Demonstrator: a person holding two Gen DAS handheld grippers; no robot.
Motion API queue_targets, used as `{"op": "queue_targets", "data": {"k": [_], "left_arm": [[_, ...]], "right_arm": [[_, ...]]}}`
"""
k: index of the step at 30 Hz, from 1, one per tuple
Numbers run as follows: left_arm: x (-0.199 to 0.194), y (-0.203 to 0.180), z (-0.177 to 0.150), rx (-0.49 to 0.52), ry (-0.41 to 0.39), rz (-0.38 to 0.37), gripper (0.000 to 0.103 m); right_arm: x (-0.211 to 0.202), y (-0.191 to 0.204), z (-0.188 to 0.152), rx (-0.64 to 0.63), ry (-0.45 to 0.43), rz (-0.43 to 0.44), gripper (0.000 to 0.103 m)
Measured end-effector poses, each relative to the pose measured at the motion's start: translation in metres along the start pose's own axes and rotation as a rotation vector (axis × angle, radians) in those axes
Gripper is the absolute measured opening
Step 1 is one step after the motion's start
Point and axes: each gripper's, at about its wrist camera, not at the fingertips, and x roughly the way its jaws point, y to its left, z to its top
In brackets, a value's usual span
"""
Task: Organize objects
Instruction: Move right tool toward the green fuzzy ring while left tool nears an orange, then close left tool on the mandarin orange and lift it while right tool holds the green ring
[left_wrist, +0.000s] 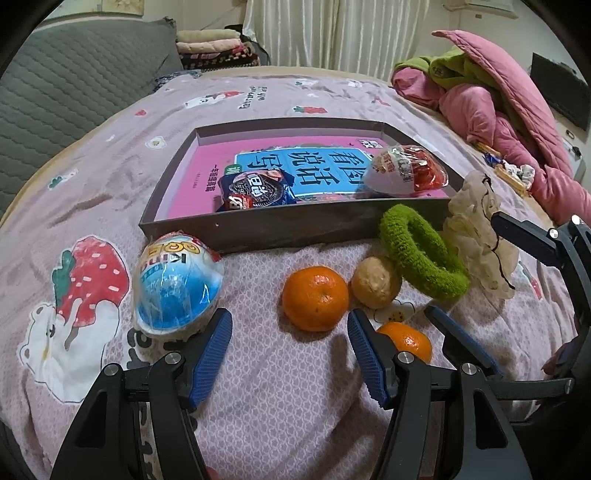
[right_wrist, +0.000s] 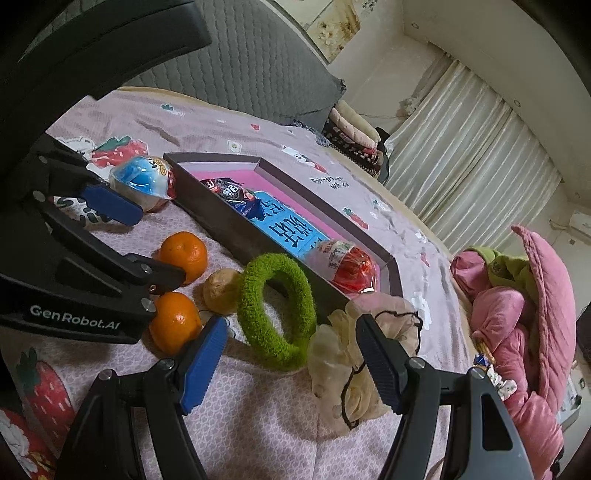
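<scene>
left hand-held gripper (left_wrist: 290, 334): jaws spread, nothing between the pads, low over the bed beside the oranges.
right hand-held gripper (right_wrist: 291, 345): jaws spread, holding nothing; the fuzzy green ring hair tie (right_wrist: 277, 314) lies just past its tips.
green hair tie: soft, light, squashy. I would pinch one side of the ring.
cream frilly cloth scrunchie (right_wrist: 345, 373): floppy and light, by the right pad.
round orange mandarins (left_wrist: 316, 298): two, firm but easy to squish, so hold gently round the middle.
small brown round fruit (left_wrist: 376, 282): one, between mandarins and hair tie.
plastic-wrapped toy eggs: two; blue one (left_wrist: 177, 288) on the bed, red one (left_wrist: 402, 170) in the shallow brown cardboard box (left_wrist: 258, 227). Slippery wrap.
dark cookie packet (left_wrist: 255, 192): one, in the box on a pink book.
</scene>
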Motion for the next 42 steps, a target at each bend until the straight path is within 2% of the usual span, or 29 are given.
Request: {"op": "queue_targets", "data": {"k": [11,20,25,30,32,35,38,40,42], "left_arm": [[0.01,0.001,0.008,-0.001,0.009,-0.02,0.067],[0.013,-0.001,0.011,0.006,0.02,-0.043,0.067],[0.019,-0.001,0.016,0.001,0.03,-0.05,0.067],[0.024,0.0,0.02,-0.011,0.048,-0.056,0.067],[0.025,-0.001,0.02,0.002,0.045,-0.045,0.067],[0.025,-0.002,0.019,0.007,0.043,-0.04,0.065],[0.023,-0.004,0.017,0.02,0.037,-0.053,0.054],[0.023,-0.006,0.017,0.03,0.04,-0.073,0.042],[0.023,-0.008,0.017,0.035,0.039,-0.077,0.041]], "right_arm": [[0.014,0.012,0.004,-0.116,-0.004,-0.044,0.068],[0.019,0.009,0.001,-0.17,0.016,0.023,0.066],[0.024,0.011,0.0,-0.197,0.023,0.03,0.064],[0.037,0.009,0.003,-0.21,0.045,0.037,0.05],[0.04,0.01,0.005,-0.206,0.052,0.041,0.041],[0.036,0.012,0.006,-0.219,0.028,0.03,0.031],[0.029,0.011,0.009,-0.21,-0.005,0.027,0.021],[0.024,0.007,0.011,-0.188,-0.023,0.029,0.02],[0.022,0.002,0.014,-0.152,-0.035,0.051,0.02]]}}
